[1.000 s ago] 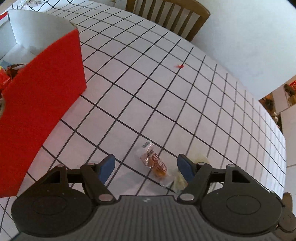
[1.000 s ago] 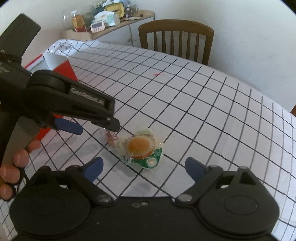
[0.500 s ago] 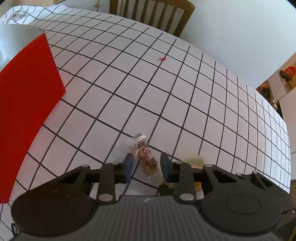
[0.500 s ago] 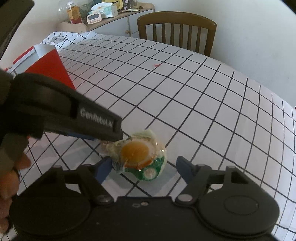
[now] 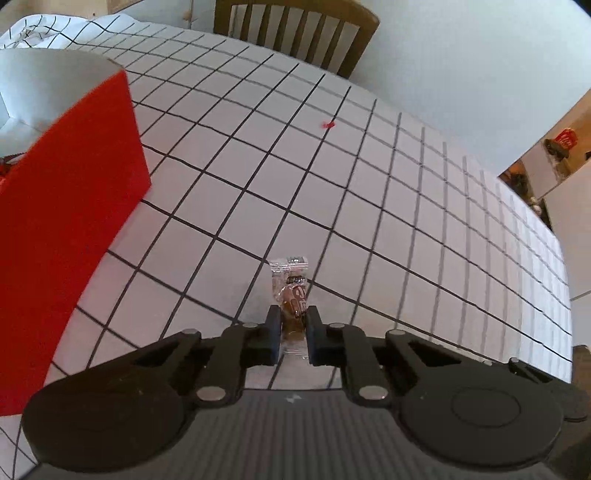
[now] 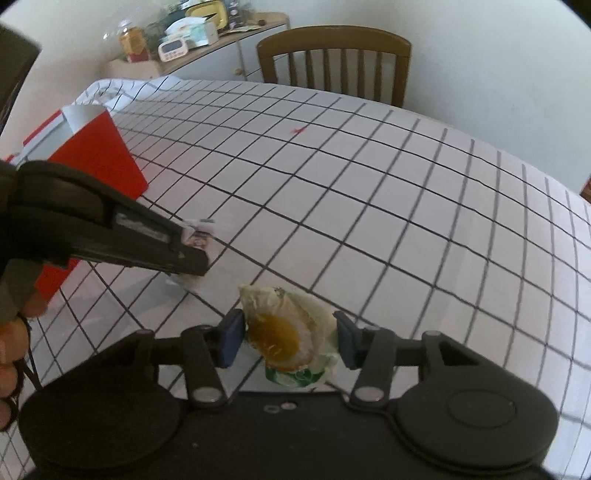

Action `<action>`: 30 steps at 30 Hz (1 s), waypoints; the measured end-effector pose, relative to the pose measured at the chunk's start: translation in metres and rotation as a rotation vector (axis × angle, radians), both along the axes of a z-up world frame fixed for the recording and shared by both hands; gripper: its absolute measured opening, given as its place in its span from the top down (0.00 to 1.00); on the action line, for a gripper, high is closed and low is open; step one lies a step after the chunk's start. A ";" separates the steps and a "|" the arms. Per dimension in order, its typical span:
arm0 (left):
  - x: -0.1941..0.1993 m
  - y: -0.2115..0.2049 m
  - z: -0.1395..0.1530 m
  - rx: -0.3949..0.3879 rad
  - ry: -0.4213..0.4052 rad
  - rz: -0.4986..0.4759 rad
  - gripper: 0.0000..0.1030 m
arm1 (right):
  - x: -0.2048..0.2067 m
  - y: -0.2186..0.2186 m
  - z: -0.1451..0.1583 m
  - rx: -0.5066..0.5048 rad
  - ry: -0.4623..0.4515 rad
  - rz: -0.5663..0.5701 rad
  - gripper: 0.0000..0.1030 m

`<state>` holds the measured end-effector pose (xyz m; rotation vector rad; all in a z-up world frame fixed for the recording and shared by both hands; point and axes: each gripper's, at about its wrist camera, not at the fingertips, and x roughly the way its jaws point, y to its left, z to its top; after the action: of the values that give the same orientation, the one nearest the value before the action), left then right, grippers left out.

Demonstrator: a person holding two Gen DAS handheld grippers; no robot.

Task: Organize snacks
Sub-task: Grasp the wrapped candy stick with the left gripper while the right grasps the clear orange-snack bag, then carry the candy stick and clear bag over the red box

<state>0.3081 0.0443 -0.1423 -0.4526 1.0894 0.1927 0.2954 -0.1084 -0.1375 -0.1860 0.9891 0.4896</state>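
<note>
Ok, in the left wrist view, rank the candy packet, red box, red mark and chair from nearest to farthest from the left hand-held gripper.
1. Candy packet, between the left hand-held gripper's fingers.
2. Red box, left.
3. Red mark, ahead on the cloth.
4. Chair, beyond the table's far edge.

wall (image 6: 498,55): white | wooden chair (image 6: 334,59): behind table | sideboard (image 6: 221,48): cluttered, far left

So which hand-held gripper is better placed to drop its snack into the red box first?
Left hand-held gripper: it is shut on the candy packet, with the red box directly beside it.
</note>
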 end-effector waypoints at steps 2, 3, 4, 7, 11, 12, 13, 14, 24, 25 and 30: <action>-0.012 0.002 0.009 0.001 -0.009 -0.010 0.87 | -0.007 -0.005 0.007 0.022 0.004 -0.012 0.52; -0.017 0.002 0.013 0.002 -0.012 -0.012 0.87 | -0.010 -0.007 0.011 0.028 0.002 -0.014 0.52; -0.020 0.003 0.016 -0.002 -0.014 -0.014 0.87 | -0.014 -0.008 0.016 0.031 -0.003 -0.015 0.52; -0.037 0.005 0.033 0.000 -0.042 -0.027 0.87 | -0.027 -0.009 0.031 0.046 -0.021 -0.010 0.52; -0.062 0.009 0.058 0.018 -0.085 -0.042 0.87 | -0.046 -0.007 0.053 0.065 -0.055 -0.003 0.52; -0.068 0.010 0.064 0.020 -0.094 -0.043 0.87 | -0.049 -0.007 0.057 0.072 -0.061 0.000 0.52; -0.074 0.011 0.070 0.023 -0.100 -0.044 0.87 | -0.054 -0.006 0.062 0.079 -0.065 0.002 0.52; -0.083 0.013 0.078 0.029 -0.109 -0.046 0.87 | -0.059 -0.004 0.068 0.086 -0.069 0.004 0.52; -0.141 0.046 0.122 0.085 -0.150 -0.043 0.87 | -0.093 0.032 0.117 0.162 -0.123 0.080 0.51; -0.145 0.052 0.124 0.088 -0.153 -0.040 0.87 | -0.095 0.038 0.121 0.166 -0.127 0.086 0.51; -0.161 0.084 0.136 0.103 -0.168 -0.041 0.87 | -0.106 0.072 0.134 0.176 -0.149 0.116 0.51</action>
<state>0.1474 0.1285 -0.0060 -0.3472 0.9189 0.1705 0.1899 -0.0363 -0.0036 -0.1203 0.7880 0.6569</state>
